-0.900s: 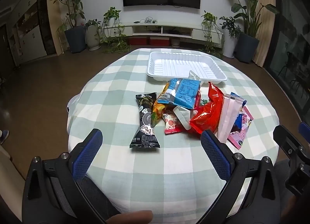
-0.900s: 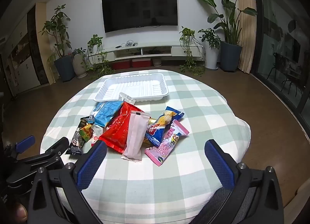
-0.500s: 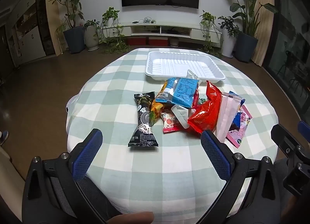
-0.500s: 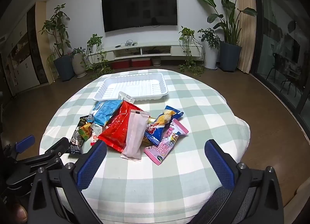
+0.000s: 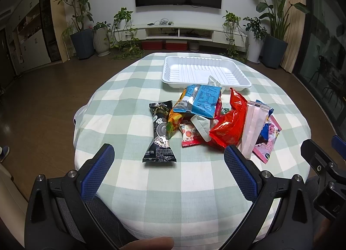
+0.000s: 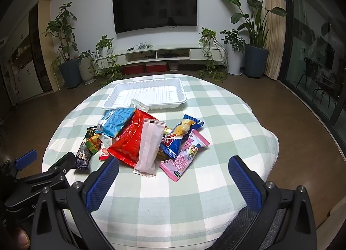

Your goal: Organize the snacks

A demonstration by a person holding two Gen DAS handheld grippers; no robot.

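A pile of snack packets lies mid-table: a black packet (image 5: 160, 133) at its left, a light blue packet (image 5: 202, 100), a red bag (image 5: 231, 124), a pale pink packet (image 5: 253, 128) and a pink cartoon packet (image 6: 186, 157). An empty white tray (image 5: 205, 72) stands behind the pile; it also shows in the right wrist view (image 6: 147, 95). My left gripper (image 5: 168, 172) is open and empty, just short of the black packet. My right gripper (image 6: 173, 183) is open and empty, in front of the pink packet.
The round table has a green and white checked cloth (image 5: 173, 195). Beyond it are a TV console (image 6: 168, 55), potted plants (image 6: 71, 72) and a brown floor. My right gripper's body shows at the right edge of the left wrist view (image 5: 320, 163).
Both grippers have edged slightly forward toward the snack pile. Nothing on the table has moved.
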